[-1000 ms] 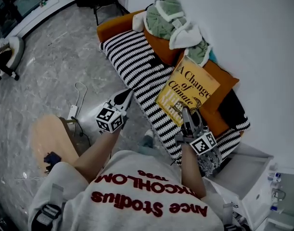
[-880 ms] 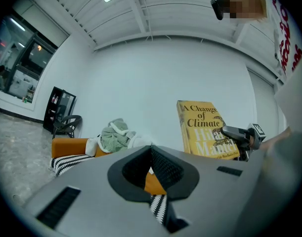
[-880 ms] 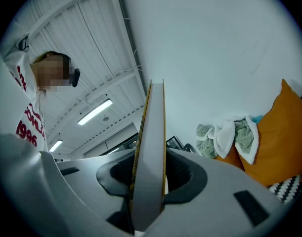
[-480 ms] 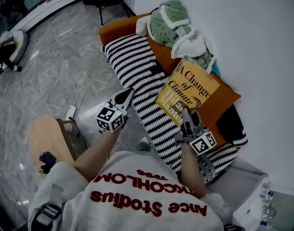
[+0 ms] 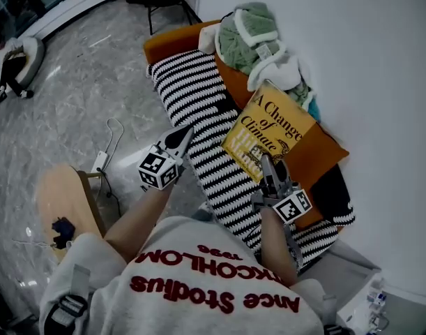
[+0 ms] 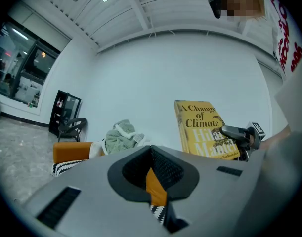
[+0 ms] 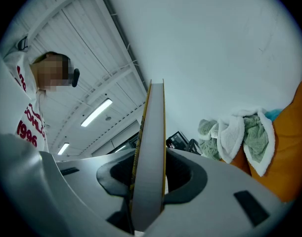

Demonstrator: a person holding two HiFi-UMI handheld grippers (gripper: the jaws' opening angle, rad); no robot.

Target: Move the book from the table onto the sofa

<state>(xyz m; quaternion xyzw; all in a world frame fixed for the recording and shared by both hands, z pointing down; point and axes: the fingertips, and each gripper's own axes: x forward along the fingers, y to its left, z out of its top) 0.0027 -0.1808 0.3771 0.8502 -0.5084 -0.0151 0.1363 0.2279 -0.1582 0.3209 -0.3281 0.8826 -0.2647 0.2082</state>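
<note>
A yellow book (image 5: 268,132) titled "A Change of Climate" hangs over the sofa (image 5: 213,128), which wears a black-and-white striped cover. My right gripper (image 5: 265,166) is shut on the book's lower edge. In the right gripper view the book (image 7: 150,157) stands edge-on between the jaws. My left gripper (image 5: 179,137) is shut and holds nothing; it hovers by the sofa's front edge, left of the book. The left gripper view shows the book (image 6: 204,128) upright to the right, with the right gripper (image 6: 235,133) clamped on it.
A heap of green and white clothes (image 5: 258,40) lies at the sofa's far end on orange cushions (image 5: 307,149). A round wooden table (image 5: 63,208) stands at the lower left. A white cable (image 5: 109,145) lies on the grey floor. A white wall (image 5: 366,82) runs behind the sofa.
Both grippers and the book hold nearly the same spot in the head view while the sofa has shifted slightly beneath them. The right gripper's hold on the book is unchanged.
</note>
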